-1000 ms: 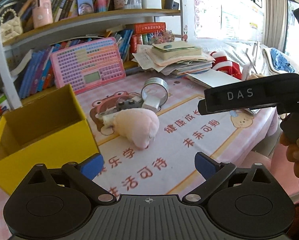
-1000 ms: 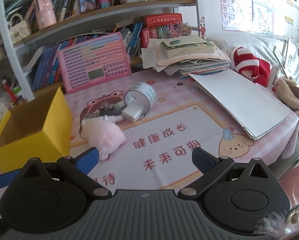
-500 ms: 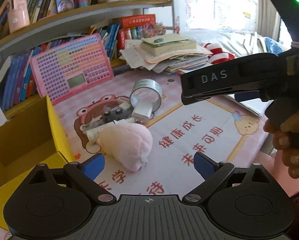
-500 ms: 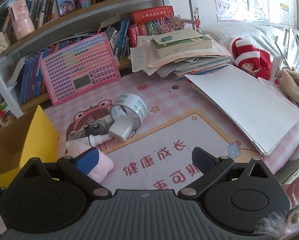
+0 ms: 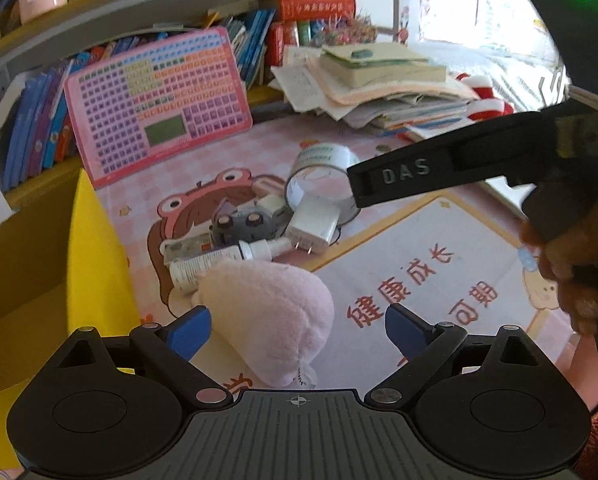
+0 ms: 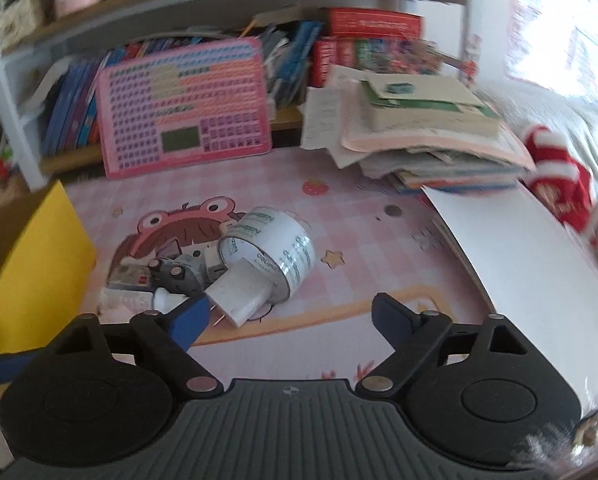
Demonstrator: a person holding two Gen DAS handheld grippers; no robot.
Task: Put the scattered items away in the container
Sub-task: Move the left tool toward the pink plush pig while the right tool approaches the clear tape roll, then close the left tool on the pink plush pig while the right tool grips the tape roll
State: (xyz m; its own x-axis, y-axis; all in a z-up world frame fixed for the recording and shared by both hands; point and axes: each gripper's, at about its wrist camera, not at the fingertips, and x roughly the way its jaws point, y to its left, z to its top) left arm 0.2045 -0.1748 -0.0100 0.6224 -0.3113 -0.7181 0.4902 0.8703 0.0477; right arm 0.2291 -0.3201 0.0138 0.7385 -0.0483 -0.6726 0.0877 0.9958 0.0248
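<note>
On the pink mat a pink plush toy (image 5: 267, 312) lies between the fingers of my left gripper (image 5: 299, 332), which is open; its pads do not press the plush. Behind it lie a white tube (image 5: 203, 264), a grey gadget (image 5: 243, 226), a white charger plug (image 5: 313, 226) and a tape roll (image 5: 319, 176). My right gripper (image 6: 293, 320) is closing with nothing pressed between its pads. The charger plug (image 6: 243, 292) lies by its left pad and the tape roll (image 6: 271, 252) just beyond. The open yellow box (image 5: 95, 260) (image 6: 31, 272) stands at the left.
A pink keypad board (image 5: 159, 104) leans on the bookshelf behind. A stack of books and papers (image 5: 379, 80) lies back right, beside a white sheet (image 6: 519, 260) and a red-and-white plush (image 6: 559, 184). A person's hand (image 5: 571, 280) holds the right tool.
Both grippers have come forward and closer to the pile. The plush now lies between the left fingers. The right fingers stand narrower, and the yellow box has slid toward the left edge.
</note>
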